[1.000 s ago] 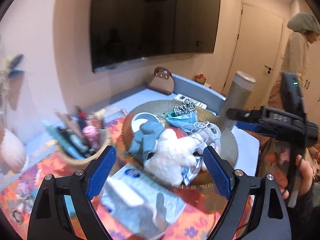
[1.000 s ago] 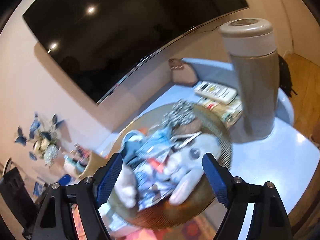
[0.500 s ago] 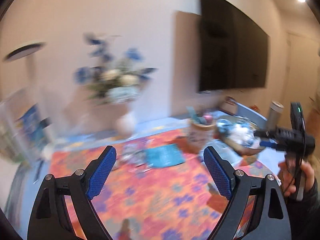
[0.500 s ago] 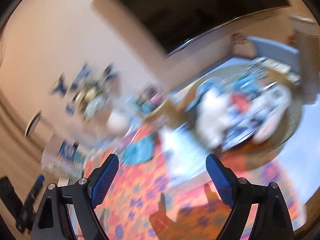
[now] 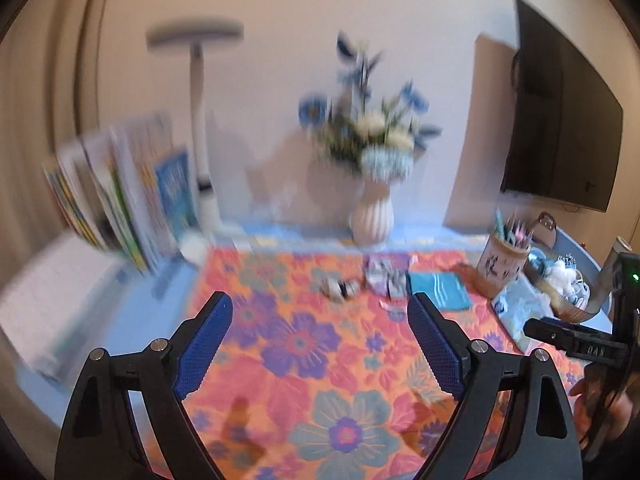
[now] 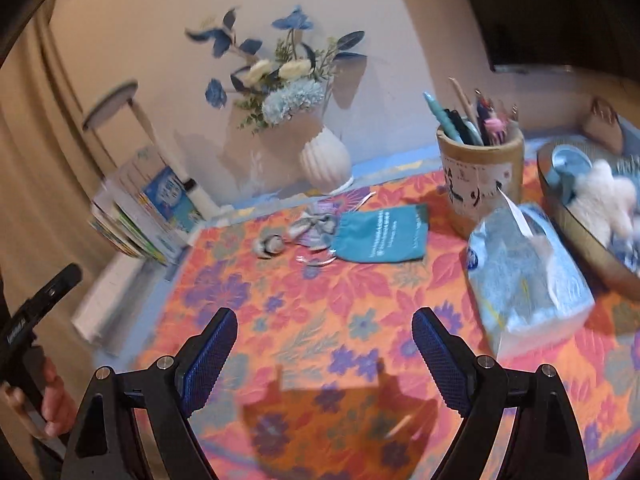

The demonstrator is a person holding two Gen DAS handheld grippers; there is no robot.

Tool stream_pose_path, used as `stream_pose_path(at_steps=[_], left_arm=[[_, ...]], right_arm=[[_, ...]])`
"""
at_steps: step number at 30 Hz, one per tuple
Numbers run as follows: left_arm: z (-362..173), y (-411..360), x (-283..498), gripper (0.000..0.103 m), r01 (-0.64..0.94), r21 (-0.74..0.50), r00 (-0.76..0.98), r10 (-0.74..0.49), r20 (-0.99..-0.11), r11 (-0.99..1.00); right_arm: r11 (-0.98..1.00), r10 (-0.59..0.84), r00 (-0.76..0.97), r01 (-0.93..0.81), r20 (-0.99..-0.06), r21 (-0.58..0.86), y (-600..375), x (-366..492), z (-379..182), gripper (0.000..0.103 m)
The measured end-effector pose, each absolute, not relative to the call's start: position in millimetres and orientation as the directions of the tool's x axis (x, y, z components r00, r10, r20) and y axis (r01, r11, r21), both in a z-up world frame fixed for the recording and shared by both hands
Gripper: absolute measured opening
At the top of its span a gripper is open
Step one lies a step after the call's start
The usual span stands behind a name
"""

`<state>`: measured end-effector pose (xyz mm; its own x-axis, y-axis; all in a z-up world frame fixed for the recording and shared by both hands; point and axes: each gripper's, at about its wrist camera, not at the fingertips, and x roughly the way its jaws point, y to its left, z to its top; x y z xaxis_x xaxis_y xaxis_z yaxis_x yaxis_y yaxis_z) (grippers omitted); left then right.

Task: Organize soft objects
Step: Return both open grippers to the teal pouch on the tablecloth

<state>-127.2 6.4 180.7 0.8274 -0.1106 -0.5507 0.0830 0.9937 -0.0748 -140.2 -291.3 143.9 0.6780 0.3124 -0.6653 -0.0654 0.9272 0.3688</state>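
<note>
Wicker basket [image 6: 580, 220] holds a white plush [image 6: 600, 196], seemingly; both tools [image 5: 320, 344] [image 6: 324, 356] wide, empty.

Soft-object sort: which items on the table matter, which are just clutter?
Job:
teal pouch
grey socks
rolled sock
white plush toy in the basket
both grippers, open, empty

Clutter:
flower vase
pen cup
tissue pack
books

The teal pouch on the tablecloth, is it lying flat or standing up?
Flat. The teal pouch lies spread on the floral tablecloth, printed face up.
</note>
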Motion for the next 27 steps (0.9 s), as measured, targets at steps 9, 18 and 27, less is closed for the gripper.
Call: stream_pose_path(at_steps=[9, 18, 27], left_arm=[[66, -11, -43, 0.089, 0.037, -0.098, 0.691, -0.096, -0.716, 0.995], [26, 4, -22, 0.089, -0.04, -0.143, 0.633, -0.086, -0.769, 0.989], [22, 12, -20, 0.101, -0.058, -0.198, 0.61, -0.122, -0.783, 0.978]], right_arm=[[0.98, 0.197, 0.591, -0.09, -0.782, 0.179, -265, -106, 78, 0.088], [0.979, 0.192, 0.515, -0.157, -0.835, 0.128, -247, -76, 44, 0.096], [0.98, 0.18, 0.492, -0.165, -0.852, 0.112, -241, -73, 39, 0.103]])
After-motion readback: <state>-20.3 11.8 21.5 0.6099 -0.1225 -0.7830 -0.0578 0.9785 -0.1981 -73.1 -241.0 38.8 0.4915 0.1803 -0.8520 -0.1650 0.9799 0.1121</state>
